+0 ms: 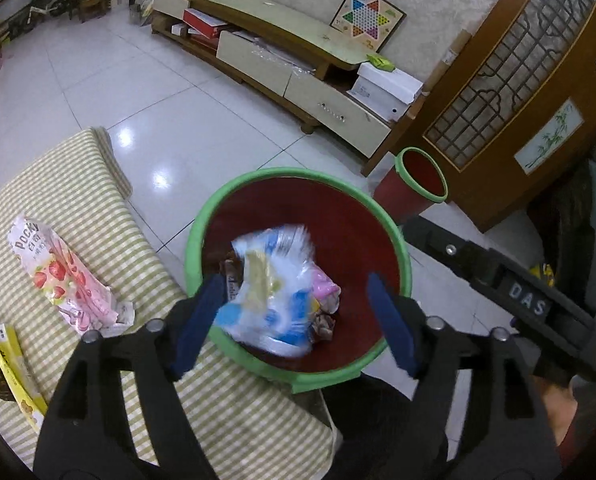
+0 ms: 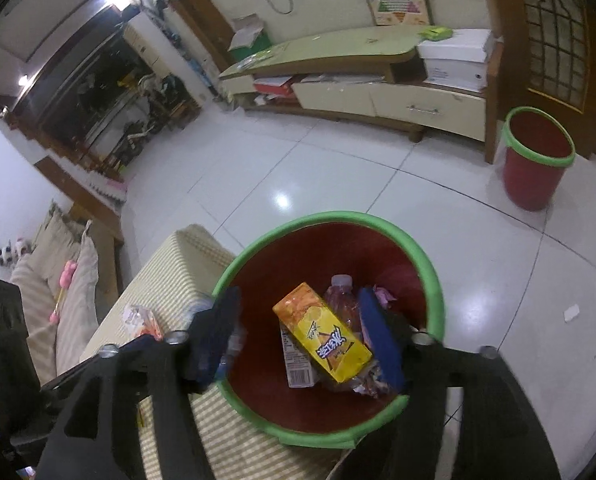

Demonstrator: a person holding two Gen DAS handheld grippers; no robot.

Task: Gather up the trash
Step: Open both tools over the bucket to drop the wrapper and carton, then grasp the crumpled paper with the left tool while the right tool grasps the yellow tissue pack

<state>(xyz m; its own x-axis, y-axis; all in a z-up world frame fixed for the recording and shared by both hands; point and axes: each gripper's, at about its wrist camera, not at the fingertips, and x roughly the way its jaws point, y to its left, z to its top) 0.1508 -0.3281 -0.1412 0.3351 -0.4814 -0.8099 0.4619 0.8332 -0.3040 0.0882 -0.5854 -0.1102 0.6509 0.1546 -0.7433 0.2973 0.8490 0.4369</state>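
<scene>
Both grippers over the trash bin [image 1: 298,178], fingers released: left gripper [image 1: 298,320] above blue-white bag [image 1: 270,300], right gripper [image 2: 298,338] above yellow carton [image 2: 326,340]. Left: Pocky wrapper [image 1: 62,276] beside the bin on the surface [image 1: 98,208].

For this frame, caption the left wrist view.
Open left gripper above red bin, blue-white wrapper dropping in.

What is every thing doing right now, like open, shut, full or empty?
Left gripper: open, nothing gripped.
Right gripper: open, nothing gripped.
Near red bin with green rim: partly filled.
Blue-and-white plastic bag: blurred, inside the near bin.
Yellow drink carton: lying tilted in the bin.
Far red bin: upright, looks empty.
Pink Pocky wrapper: torn open, on the striped cushion.
</scene>
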